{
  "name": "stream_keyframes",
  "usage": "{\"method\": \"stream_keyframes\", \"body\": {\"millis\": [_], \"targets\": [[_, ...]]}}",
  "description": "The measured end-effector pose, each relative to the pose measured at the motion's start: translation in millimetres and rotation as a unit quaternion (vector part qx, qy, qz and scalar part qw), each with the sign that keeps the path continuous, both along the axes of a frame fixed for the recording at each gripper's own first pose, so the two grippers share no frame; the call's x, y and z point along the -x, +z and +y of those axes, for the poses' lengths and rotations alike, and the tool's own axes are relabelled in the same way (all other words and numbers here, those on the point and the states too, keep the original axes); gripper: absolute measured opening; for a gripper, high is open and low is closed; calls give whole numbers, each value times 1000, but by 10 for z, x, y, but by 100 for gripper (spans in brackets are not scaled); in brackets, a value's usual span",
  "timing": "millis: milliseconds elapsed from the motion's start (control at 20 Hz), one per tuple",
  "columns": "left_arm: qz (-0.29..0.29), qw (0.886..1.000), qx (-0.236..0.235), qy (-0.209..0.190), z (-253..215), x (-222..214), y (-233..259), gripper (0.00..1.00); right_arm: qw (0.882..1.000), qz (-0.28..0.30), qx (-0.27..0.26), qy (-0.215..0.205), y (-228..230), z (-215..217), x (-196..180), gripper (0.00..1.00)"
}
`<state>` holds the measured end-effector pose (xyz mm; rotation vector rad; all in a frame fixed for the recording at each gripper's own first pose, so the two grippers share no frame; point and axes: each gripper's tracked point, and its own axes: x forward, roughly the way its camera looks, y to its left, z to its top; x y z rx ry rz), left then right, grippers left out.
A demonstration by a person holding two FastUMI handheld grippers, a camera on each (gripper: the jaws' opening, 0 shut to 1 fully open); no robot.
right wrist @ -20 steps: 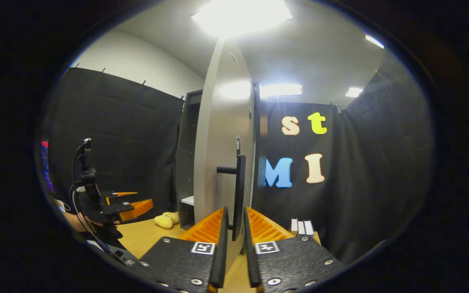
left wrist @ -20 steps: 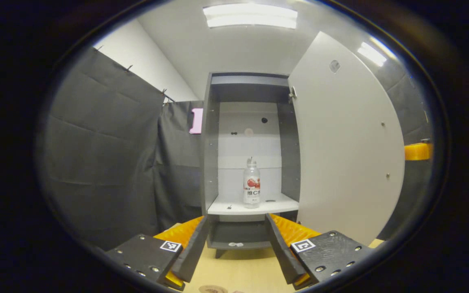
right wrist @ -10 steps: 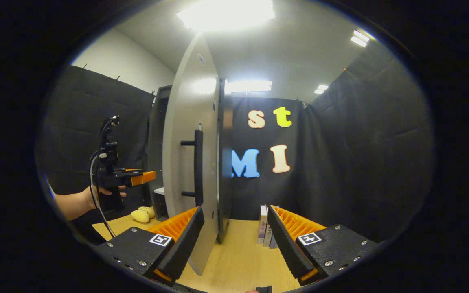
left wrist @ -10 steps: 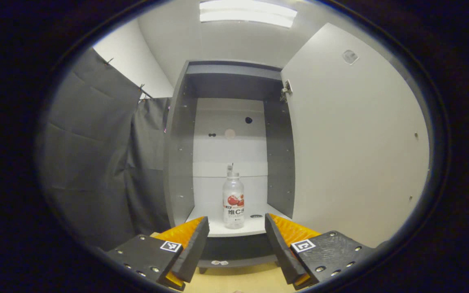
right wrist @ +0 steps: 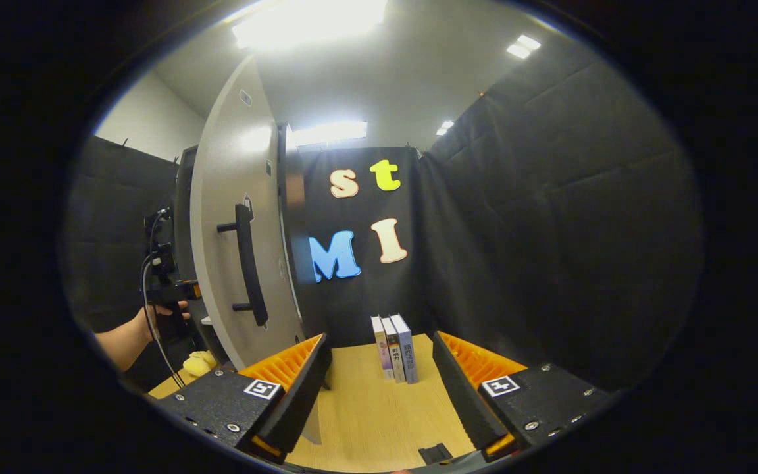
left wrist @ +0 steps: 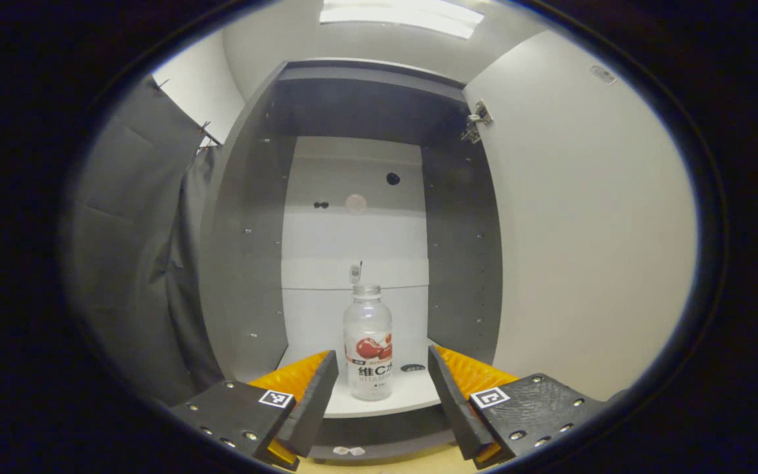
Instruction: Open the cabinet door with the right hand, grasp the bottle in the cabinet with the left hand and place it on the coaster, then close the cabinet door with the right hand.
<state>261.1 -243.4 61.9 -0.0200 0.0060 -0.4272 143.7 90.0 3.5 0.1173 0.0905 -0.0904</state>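
Straight ahead between the left gripper's [left wrist: 379,401] spread jaws, not yet touched, the bottle [left wrist: 368,342] stands upright on the cabinet shelf [left wrist: 412,395]; looks like light, slick, squashy clear plastic, so I'd pinch it mid-body around the label.

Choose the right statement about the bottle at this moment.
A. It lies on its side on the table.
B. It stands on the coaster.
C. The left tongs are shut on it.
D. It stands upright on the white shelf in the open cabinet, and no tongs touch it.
D: in the left gripper view the bottle stands upright on the white shelf, ahead of the open left tongs.
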Motion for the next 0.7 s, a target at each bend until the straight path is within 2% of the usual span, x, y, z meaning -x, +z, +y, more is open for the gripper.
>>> {"method": "stream_keyframes", "body": {"millis": [100,250,300,350,450,550,700], "targets": [[-2,1000,-15,-6,-121,-202,-60,82,1000,6,0,-17,-37,-13,-12,95],[4,1000,-21,-16,-252,-461,-124,85,999,17,1,-36,-99,-2,18,95],[9,1000,-22,-17,-293,-549,-198,82,999,19,0,-41,-112,3,14,95],[16,999,-26,-16,-326,-639,-268,85,999,22,-1,-45,-134,17,3,95],[21,999,-28,-13,-374,-799,-342,82,998,26,0,-52,-167,35,-18,95],[23,999,-29,-4,-392,-943,-390,85,998,33,1,-59,-207,29,-24,96],[42,999,-34,-3,-459,-1103,-514,82,998,38,-6,-58,-247,74,-79,95]]}}
